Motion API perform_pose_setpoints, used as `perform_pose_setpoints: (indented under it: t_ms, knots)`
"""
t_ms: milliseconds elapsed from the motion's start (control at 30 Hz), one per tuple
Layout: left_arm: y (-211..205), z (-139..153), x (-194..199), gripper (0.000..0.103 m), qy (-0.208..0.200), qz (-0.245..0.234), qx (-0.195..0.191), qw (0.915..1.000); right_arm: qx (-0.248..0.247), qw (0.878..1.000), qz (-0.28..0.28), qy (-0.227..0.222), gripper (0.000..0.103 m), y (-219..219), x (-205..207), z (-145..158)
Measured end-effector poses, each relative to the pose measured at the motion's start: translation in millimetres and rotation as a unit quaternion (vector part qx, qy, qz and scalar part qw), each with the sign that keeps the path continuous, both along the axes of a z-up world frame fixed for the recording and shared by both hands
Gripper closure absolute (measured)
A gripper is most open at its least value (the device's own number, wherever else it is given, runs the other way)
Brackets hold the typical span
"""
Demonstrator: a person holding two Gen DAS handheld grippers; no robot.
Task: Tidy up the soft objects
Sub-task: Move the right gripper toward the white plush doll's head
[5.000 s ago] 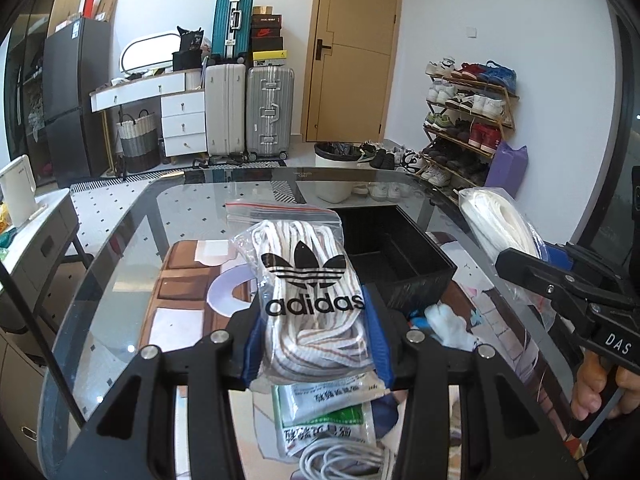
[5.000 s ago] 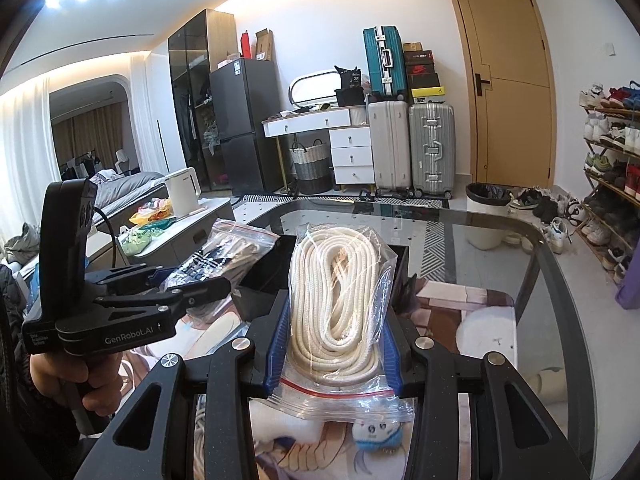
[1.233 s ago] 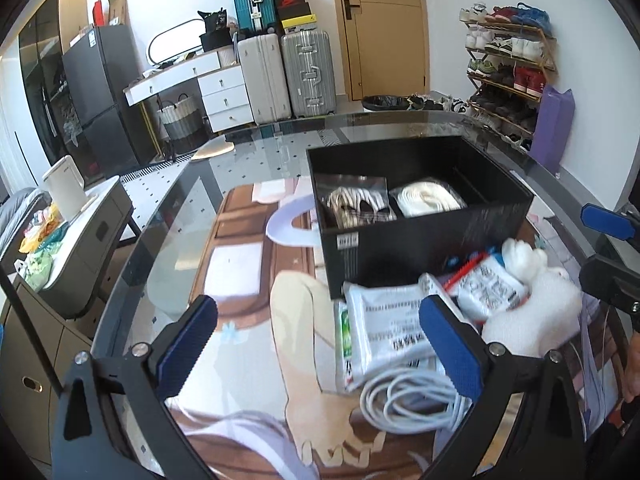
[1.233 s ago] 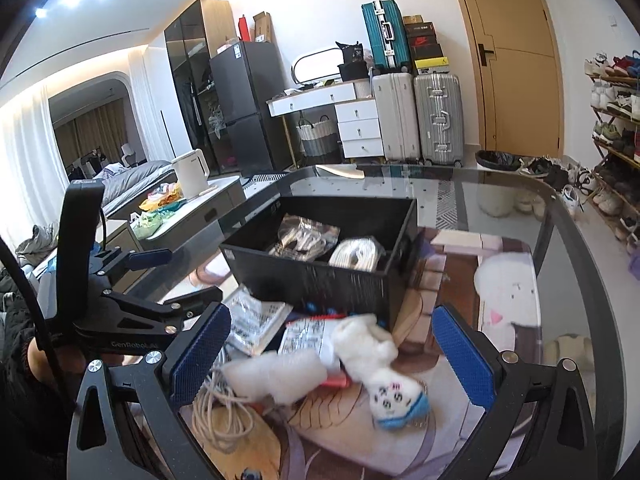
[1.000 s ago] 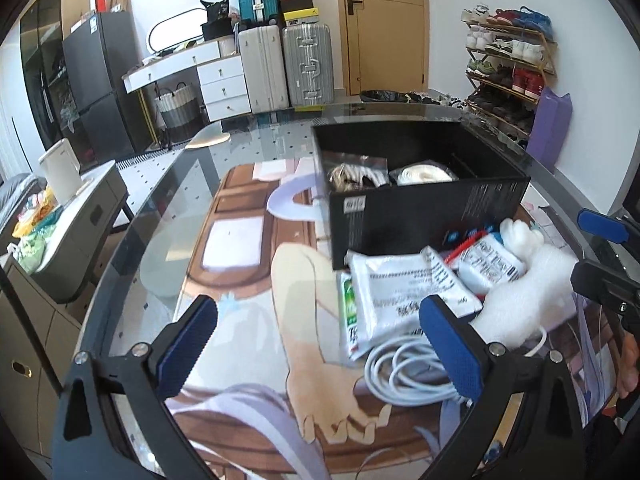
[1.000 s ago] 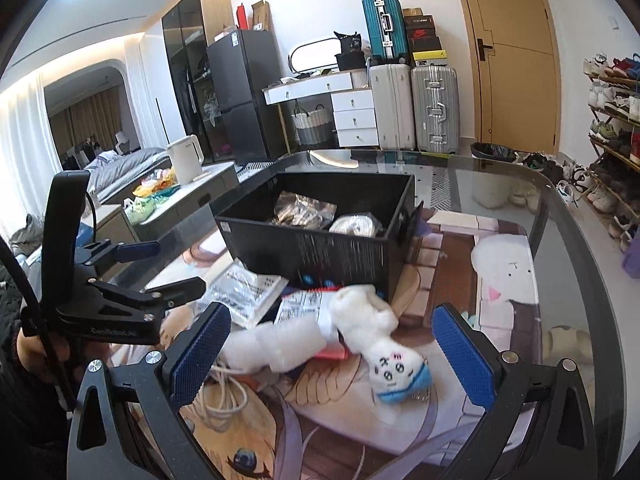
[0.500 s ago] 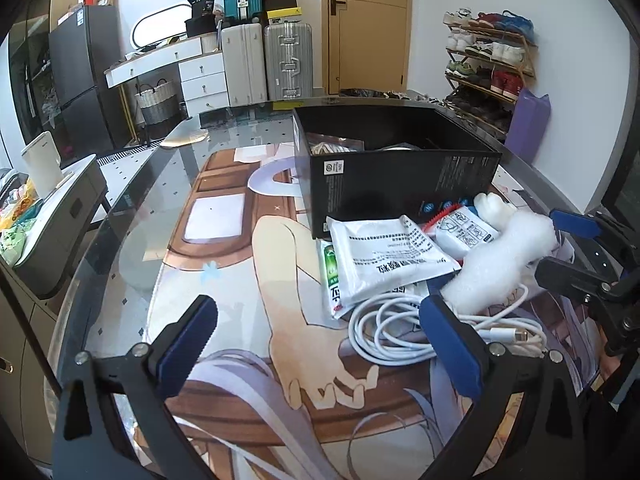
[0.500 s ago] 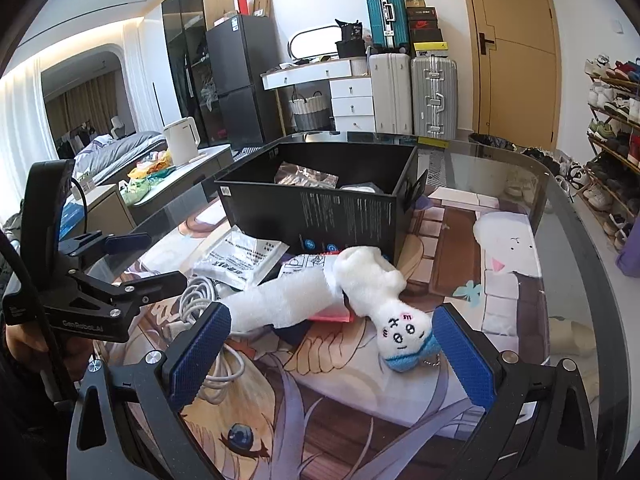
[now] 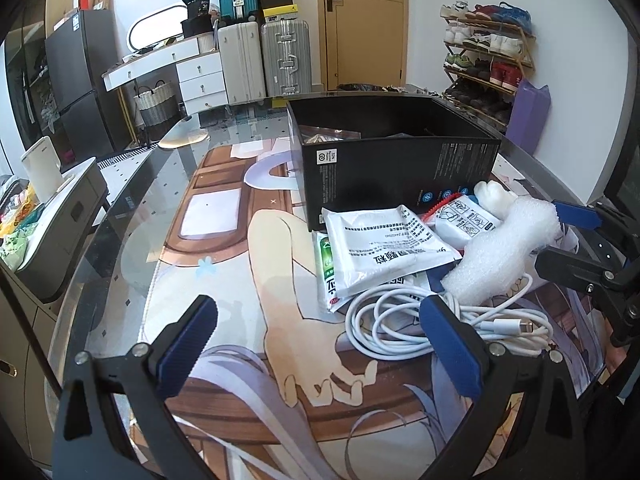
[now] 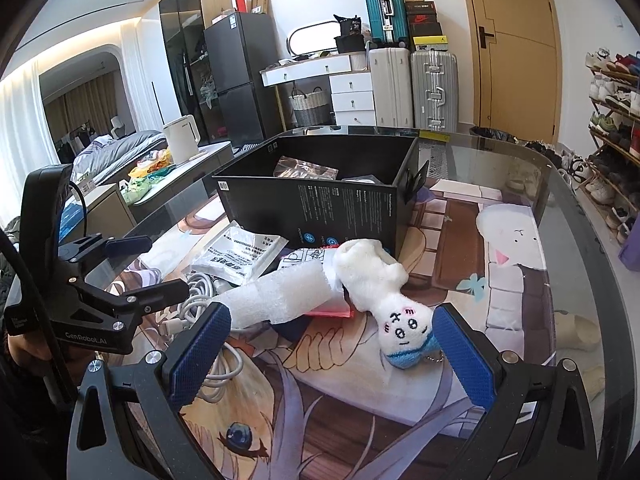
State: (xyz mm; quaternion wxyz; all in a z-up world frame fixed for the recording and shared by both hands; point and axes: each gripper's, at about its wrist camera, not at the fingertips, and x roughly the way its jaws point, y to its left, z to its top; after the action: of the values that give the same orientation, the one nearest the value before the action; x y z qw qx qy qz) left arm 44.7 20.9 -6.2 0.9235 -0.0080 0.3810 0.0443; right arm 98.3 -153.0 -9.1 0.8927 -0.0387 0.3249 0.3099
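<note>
The box (image 10: pixel 320 204) is black, with small white print and blue round marks on its near wall. Just before the box, a white foil packet (image 9: pixel 384 248) printed in black text is seen, over a green-and-white packet (image 9: pixel 326 268). The plush toy (image 10: pixel 376 284) against the box is white, with a pink-and-black stitched face and a blue end. The foam roll (image 10: pixel 280 294) and the coiled cable (image 9: pixel 440 320) are white. The table mat (image 9: pixel 248 280) is printed with a cartoon figure in tan, brown and lilac. Blue textured pads (image 10: pixel 200 352) are noted on both black grippers.

White plush toy (image 10: pixel 372 280) and foam roll (image 10: pixel 280 296) before black box (image 10: pixel 312 208)
</note>
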Motion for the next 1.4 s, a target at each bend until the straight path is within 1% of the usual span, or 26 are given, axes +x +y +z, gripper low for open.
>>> perform_pose_setpoints:
  t_ms: [267,633,867,1167,1400]
  knots:
    - [0,-2,1,0.001,0.003,-0.001,0.003,1.0,-0.003,1.0,-0.004,0.005,0.001,0,3,-2]
    - [-2,-5,4,0.001,0.011,-0.014,-0.008,0.9998,-0.031,0.999,-0.03,0.027,0.001,3,10,-7]
    - [0,-5,5,0.001,0.013,-0.013,-0.014,0.9997,-0.042,0.998,-0.033,0.036,0.001,5,12,-8]
    - [1,-5,5,0.001,0.013,-0.008,-0.013,0.9998,-0.053,0.997,-0.034,0.045,0.001,6,15,-9]
    - [6,-4,5,0.001,0.013,-0.006,-0.021,0.9997,-0.064,0.996,-0.043,0.046,0.001,0,19,-10]
